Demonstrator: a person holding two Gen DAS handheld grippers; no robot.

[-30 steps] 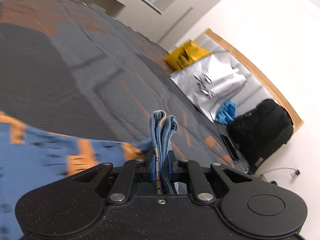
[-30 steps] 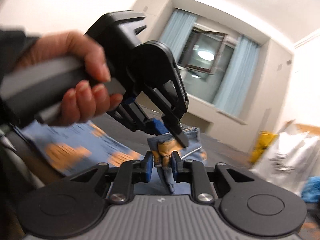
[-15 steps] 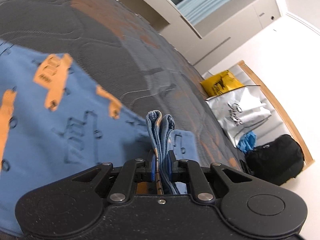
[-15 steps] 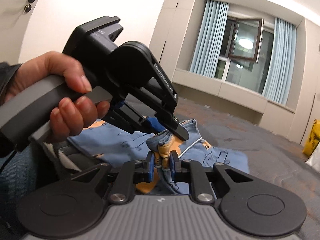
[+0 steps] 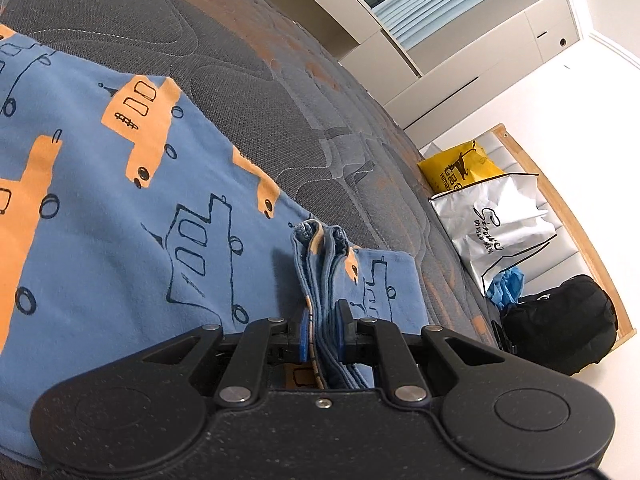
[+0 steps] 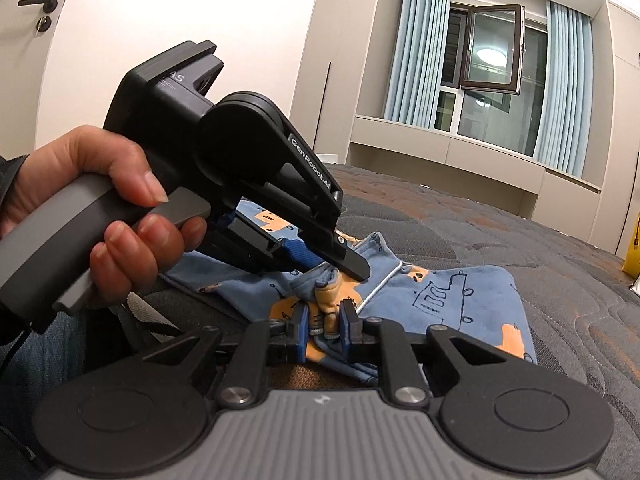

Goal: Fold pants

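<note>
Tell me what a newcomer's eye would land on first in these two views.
The blue pants with orange truck prints, spread over the dark quilted mattress. Both grippers pinch bunched fabric: the left gripper and the right gripper. In the right view, a hand holds the left gripper just above the pants.

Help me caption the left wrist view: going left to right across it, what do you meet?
Blue pants with orange trucks → bunched pants edge pinched in the left gripper → bare grey mattress → yellow bag → silver bag → black backpack.
</note>
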